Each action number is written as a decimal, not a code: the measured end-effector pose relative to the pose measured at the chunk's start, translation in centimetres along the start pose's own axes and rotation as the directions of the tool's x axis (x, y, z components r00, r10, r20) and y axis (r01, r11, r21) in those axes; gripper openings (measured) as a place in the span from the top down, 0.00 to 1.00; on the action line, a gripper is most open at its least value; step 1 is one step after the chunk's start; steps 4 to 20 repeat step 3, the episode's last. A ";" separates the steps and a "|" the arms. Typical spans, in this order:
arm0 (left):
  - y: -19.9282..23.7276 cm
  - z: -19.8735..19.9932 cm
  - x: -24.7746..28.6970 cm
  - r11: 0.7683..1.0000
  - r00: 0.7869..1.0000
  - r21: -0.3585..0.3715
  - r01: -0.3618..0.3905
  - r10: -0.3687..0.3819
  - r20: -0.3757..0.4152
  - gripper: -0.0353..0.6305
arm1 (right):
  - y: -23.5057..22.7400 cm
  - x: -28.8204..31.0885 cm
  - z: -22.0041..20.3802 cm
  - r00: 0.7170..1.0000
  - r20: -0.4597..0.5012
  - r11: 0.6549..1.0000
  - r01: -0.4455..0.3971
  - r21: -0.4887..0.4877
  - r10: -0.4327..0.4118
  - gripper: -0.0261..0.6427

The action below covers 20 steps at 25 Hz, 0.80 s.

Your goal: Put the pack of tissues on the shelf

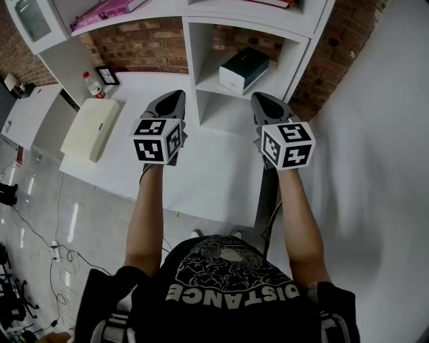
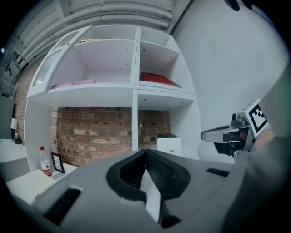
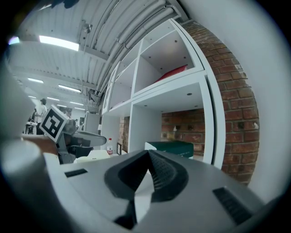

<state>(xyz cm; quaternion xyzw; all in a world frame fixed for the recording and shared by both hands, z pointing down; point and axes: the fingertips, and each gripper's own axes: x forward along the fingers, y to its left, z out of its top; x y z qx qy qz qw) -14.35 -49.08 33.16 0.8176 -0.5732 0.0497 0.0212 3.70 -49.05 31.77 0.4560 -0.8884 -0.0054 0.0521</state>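
Grippers are being held side by side above the white counter (image 1: 201, 177), facing the white shelf unit (image 1: 191, 60). The left gripper (image 1: 174, 99) is being kept clenched with nothing between its jaws, and the right gripper (image 1: 263, 100) is likewise being kept pressed together on nothing.

The pack of tissues (image 1: 243, 69), a white box with a dark green top, is lying in the lower right compartment of the shelf unit, apart from both grippers. Judged from this, the placing step is done and the task is being brought to its close. Little more is being called for than drawing both grippers back over the counter, with the compartment's white upright, just ahead of the right gripper, being kept clear.

At the left of the counter a flat cream-coloured case (image 1: 90, 127) is lying. Behind it, a clear bottle with a red cap (image 1: 92, 84) and a small black-framed picture (image 1: 107, 75) are standing against the red brick wall (image 1: 144, 47). A pink book (image 1: 107, 12) is lying on the shelf above. None of these is getting in the way of a withdrawal.
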 end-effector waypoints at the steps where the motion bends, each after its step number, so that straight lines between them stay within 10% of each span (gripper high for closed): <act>1: 0.0 -0.1 0.0 1.000 1.000 0.000 0.001 -0.001 -0.003 0.94 | 0.0 0.0 0.0 1.000 0.000 1.000 -0.001 0.000 0.001 0.96; 20: -0.1 -0.2 0.1 1.000 1.000 0.000 0.004 -0.004 -0.007 0.94 | 0.0 0.1 0.1 1.000 -0.001 1.000 -0.002 0.000 0.002 0.96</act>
